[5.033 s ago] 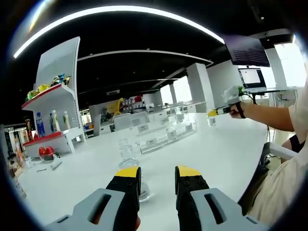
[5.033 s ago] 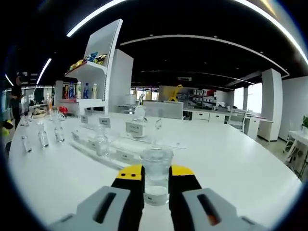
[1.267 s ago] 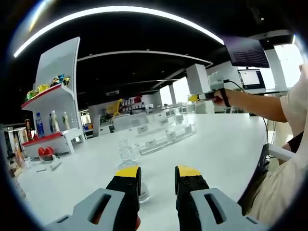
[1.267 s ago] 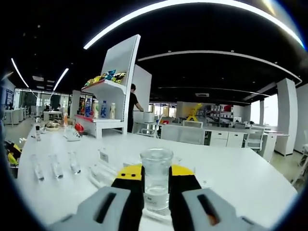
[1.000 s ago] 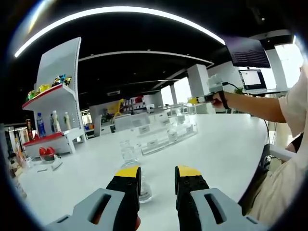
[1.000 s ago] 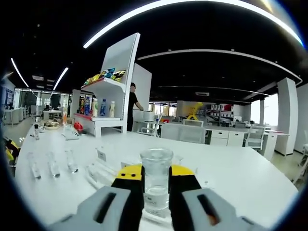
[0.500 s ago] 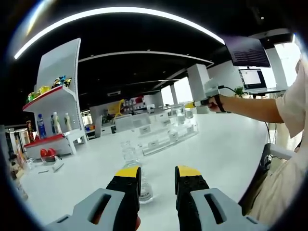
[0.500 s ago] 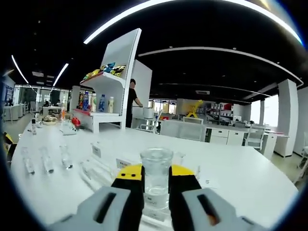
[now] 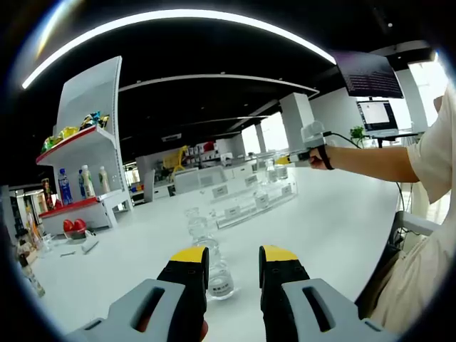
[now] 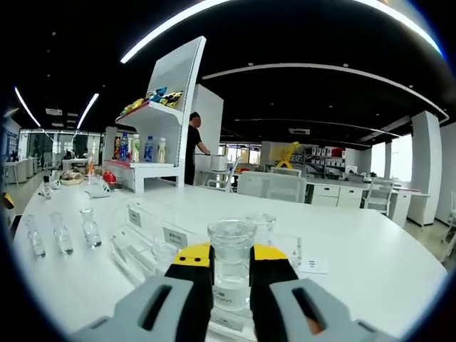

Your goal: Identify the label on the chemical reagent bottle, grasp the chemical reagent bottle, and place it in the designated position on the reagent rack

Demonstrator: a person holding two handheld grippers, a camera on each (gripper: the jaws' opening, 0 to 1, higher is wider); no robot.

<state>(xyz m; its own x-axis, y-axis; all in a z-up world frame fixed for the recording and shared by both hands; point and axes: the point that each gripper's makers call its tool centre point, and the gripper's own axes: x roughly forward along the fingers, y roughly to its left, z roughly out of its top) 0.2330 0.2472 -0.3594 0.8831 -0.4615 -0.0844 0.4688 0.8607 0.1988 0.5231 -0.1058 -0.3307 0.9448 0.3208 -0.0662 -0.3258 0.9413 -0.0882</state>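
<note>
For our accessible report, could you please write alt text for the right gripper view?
The right gripper holds a clear glass reagent bottle upright between its yellow-tipped jaws, above a clear labelled reagent rack on a white table. More small bottles stand to the left.

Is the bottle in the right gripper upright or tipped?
Upright: the bottle stands vertical between the right gripper's jaws, mouth up, above the rack.

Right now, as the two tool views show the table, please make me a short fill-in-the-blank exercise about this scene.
1. The right tool is shut on a clear glass ____.
2. The left tool is open and holds ____.
3. The reagent rack lies on a table whose colour is ____.
4. On the white shelf stand some drink ____.

Missing words: bottle; nothing; white; bottles
</note>
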